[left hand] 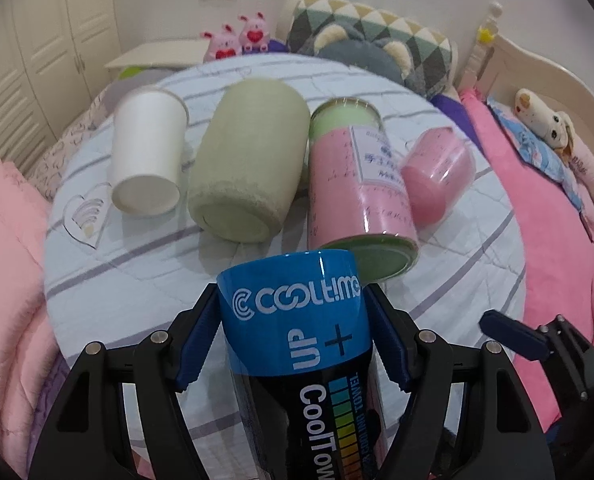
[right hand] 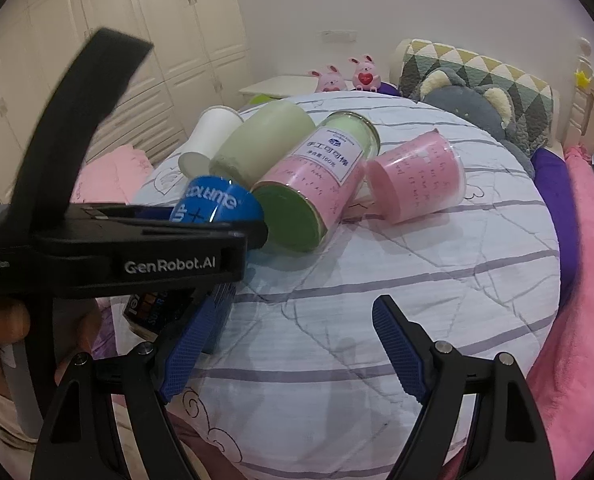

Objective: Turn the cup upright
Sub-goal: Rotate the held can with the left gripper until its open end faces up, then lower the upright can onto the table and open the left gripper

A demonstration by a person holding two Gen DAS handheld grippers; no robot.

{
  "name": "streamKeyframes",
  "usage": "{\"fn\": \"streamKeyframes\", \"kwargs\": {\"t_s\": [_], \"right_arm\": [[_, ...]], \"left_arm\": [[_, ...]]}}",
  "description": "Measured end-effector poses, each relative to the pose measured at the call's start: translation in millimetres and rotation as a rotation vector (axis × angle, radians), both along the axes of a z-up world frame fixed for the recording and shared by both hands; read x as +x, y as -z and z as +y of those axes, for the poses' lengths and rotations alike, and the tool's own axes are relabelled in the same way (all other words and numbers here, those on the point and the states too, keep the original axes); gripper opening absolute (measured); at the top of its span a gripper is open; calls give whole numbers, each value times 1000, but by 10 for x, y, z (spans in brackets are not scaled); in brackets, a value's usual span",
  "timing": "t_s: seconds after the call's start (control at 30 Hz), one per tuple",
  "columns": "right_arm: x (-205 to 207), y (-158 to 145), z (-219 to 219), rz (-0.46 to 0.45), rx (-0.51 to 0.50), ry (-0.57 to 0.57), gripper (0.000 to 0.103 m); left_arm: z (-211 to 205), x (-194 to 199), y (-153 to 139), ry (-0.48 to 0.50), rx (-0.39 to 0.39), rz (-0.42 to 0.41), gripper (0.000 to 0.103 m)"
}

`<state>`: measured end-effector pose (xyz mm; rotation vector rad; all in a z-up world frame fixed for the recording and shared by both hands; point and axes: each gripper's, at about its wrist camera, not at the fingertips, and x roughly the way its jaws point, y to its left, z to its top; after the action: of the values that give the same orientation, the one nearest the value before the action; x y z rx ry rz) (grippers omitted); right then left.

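My left gripper (left hand: 293, 312) is shut on a blue and black CoolTowel canister (left hand: 297, 320), its blue end pointing away from me. It shows at the left of the right wrist view (right hand: 217, 204), held a little above the quilt. Beyond it several containers lie on their sides: a white paper cup (left hand: 147, 156), a pale green fuzzy cup (left hand: 245, 164), a pink and green jar (left hand: 357, 184) and a small pink cup (left hand: 437, 172). My right gripper (right hand: 297, 344) is open and empty over the quilt, nearer than the jar (right hand: 309, 184).
The containers lie on a white quilt with purple stripes (right hand: 417, 280) over a round surface. Pink bedding (left hand: 1, 280) surrounds it. Plush toys and cushions (left hand: 357, 40) sit behind, with a bed frame (left hand: 537, 76) at right and white wardrobes (right hand: 117, 60) at left.
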<state>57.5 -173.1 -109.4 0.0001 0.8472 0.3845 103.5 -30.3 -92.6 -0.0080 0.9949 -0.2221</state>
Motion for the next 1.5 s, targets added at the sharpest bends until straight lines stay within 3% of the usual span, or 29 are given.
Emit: {"fn": "streamKeyframes", "kwargs": {"t_s": [0.2,0.53,0.8,1.5], "right_arm": [[-15,-18,56,-7,11,-15,83],[2,3,144,1,25,-43,83],[45,56,167,14,45,-48,83],[198,181,241,15,58,-34,83]], "left_arm": [[11,-117,-169,10,32,-117,72],[57,-163,-290,-4,37,-219,71],[109,-195,-341,0,6,-251,71],[121,-287,-364,-1,31,-293,70]]}}
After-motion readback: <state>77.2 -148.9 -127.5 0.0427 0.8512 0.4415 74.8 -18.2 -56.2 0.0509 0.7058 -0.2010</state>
